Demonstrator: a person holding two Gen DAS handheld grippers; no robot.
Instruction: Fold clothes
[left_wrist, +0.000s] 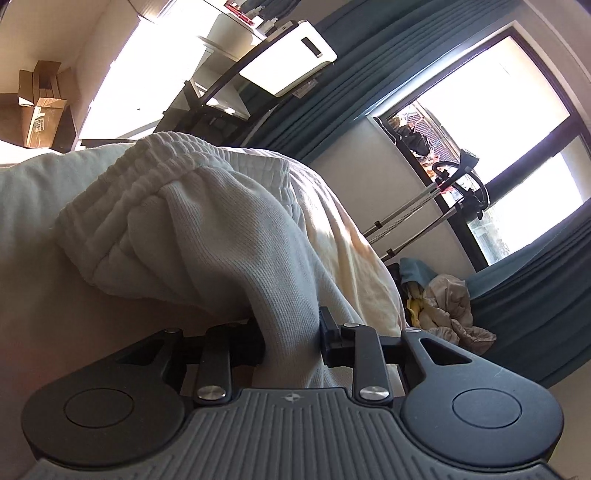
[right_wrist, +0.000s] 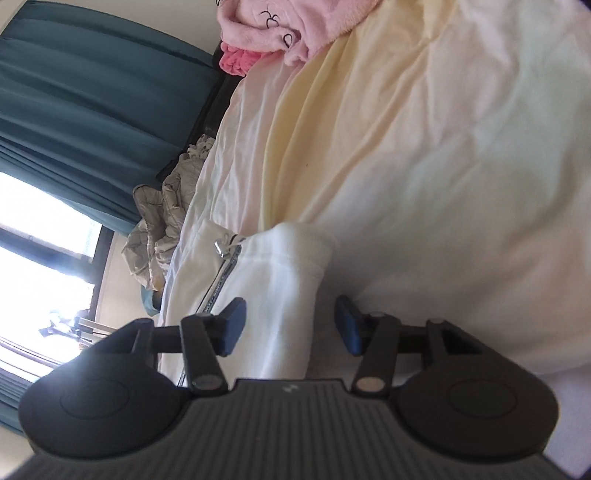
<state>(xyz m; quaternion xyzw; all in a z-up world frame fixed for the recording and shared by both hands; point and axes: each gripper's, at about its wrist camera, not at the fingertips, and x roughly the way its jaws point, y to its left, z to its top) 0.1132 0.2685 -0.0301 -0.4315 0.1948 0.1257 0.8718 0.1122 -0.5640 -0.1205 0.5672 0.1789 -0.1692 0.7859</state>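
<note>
My left gripper is shut on a fold of a white ribbed sweat garment; its elastic waistband bunches up above the fingers. In the right wrist view my right gripper is open, its blue-padded fingers either side of a white garment with a drawstring tip and a zip. That fabric lies between the jaws without being pinched. Both garments rest on a cream bedsheet.
A pink fluffy garment lies at the bed's far end. A crumpled beige bundle sits beside the bed, also in the left view. Teal curtains, a window and cardboard boxes surround the bed.
</note>
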